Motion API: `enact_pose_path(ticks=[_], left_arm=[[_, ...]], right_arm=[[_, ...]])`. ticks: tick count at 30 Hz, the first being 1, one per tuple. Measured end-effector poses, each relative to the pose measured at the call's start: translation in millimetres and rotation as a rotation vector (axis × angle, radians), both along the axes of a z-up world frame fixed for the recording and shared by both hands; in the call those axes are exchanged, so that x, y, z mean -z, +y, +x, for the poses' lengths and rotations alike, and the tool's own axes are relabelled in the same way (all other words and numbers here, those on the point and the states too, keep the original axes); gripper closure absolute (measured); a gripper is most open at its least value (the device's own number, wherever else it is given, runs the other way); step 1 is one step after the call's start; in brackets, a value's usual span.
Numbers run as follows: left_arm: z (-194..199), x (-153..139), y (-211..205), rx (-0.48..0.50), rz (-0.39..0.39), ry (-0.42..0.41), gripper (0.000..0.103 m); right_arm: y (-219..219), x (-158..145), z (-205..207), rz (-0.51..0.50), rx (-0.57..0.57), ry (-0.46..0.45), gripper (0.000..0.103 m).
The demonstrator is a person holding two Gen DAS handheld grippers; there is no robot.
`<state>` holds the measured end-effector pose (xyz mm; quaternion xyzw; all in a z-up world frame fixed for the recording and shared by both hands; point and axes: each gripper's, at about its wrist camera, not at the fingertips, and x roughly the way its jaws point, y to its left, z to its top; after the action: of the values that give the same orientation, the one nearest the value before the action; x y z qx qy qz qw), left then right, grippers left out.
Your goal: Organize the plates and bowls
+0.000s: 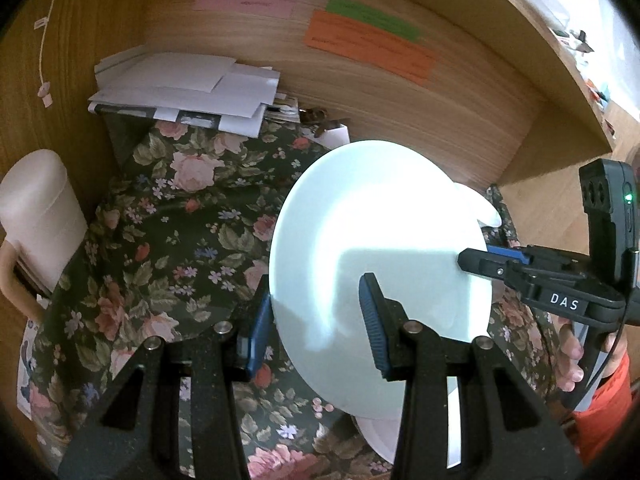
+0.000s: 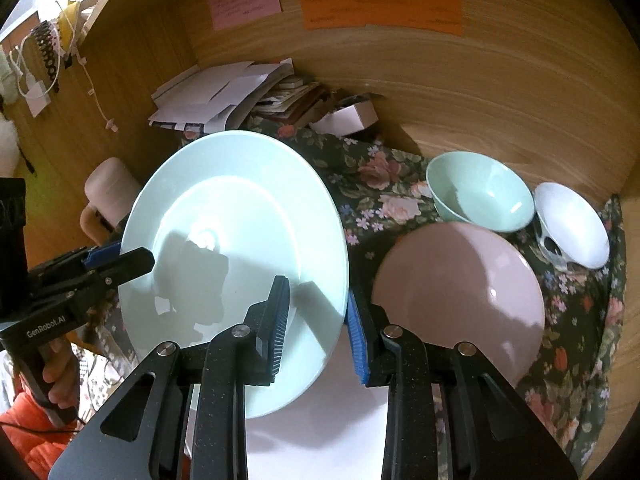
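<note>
Floral cloth covered the desk inside the wooden alcove. Both grippers, left gripper and right gripper, were clamped on opposite rims of the mint plate, held tilted above the cloth beside the pink bowl. Levelling it before setting down seemed wise.

The left gripper is pointing steeply downward, its two blue-padded fingers clamping opposite faces of a rim at the 7 o'clock edge. The right gripper is angling down likewise, its pads pinching a rim at about 4 o'clock. Seen from the left wrist, the right hand is wrapping its handle at 3 o'clock, an orange sleeve below it. Seen from the right wrist, the left hand is gripping its handle at 8 o'clock.
</note>
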<state>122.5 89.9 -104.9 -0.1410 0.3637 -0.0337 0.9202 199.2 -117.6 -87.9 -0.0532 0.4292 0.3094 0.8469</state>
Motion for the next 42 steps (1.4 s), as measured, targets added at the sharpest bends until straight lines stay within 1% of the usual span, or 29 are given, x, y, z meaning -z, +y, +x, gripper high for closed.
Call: enact_pose_path(ticks=[11,18,28,33,42], left_arm=[[-19,3,-16,0.024,0.005,0.006,0.062],[-29,9,-24,0.037,0.005,0.025,0.062],[-31,25,-35,0.059,-0.007,0.064,0.062],[-32,33,-40,0.071,-0.011,0.086,0.062],[-27,49,-47,0.086,-0.012,0.130,0.062]], right_arm=[[-21,6,-25,0.022,0.021,0.003,0.077],[-31,13,-38,0.028,0.040,-0.001,0.077],[-44,31,-49,0.036,0.068,0.027,0.077],[-52,40,-53,0.058,0.086,0.047,0.077],[-57,53,-61,0.053,0.107,0.067,0.077]])
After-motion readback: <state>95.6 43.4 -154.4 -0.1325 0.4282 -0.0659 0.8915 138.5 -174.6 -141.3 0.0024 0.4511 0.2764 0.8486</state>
